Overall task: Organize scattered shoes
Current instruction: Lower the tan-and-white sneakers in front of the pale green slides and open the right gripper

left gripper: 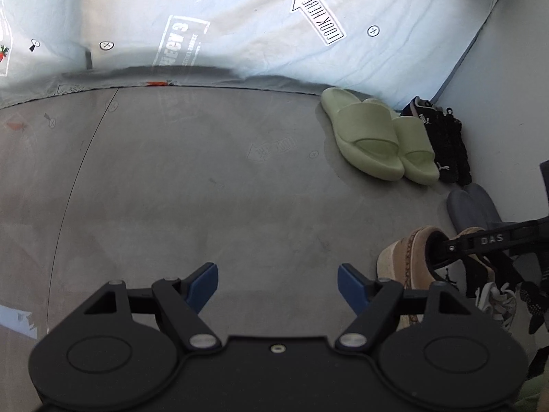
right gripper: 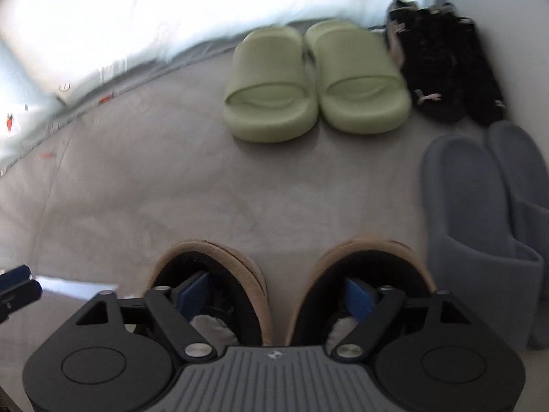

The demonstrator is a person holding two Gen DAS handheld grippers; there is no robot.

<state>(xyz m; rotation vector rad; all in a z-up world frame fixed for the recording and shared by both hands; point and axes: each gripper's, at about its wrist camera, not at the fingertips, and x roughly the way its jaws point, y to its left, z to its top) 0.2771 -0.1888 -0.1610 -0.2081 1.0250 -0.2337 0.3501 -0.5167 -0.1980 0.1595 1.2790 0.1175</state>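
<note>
Straight beneath the right hand-held gripper (right gripper: 274, 295), on the grey floor (right gripper: 137, 189): the pair of tan slippers (right gripper: 219, 254), side by side, long axes running away from the camera toward the printed sheet (left gripper: 240, 17). Points steeply down, spread wide, with one blue pad (right gripper: 194, 292) dipped into each slipper's opening and the two inner walls standing between the jaws, apparently unpressed; pinches nothing, by the look of it. Lies roughly parallel, axis for axis, with the green slides (right gripper: 274, 79) farther ahead, with the black sneakers (right gripper: 442, 58) beside those at the wall, and with the grey slippers (right gripper: 480, 206) just to the right. Reads as a pair already set in line, in a nearer row beside the grey ones. Calls next, probably, for a straight pull up out of the openings along the fingers' own line, since any sideways drift could hook a collar and drag a slipper askew. As for the left hand-held gripper (left gripper: 278, 286): likewise spread and empty, hovering over bare floor to the left of the tan pair, farther from it than the right, with no loose shoe between its jaws.
</note>
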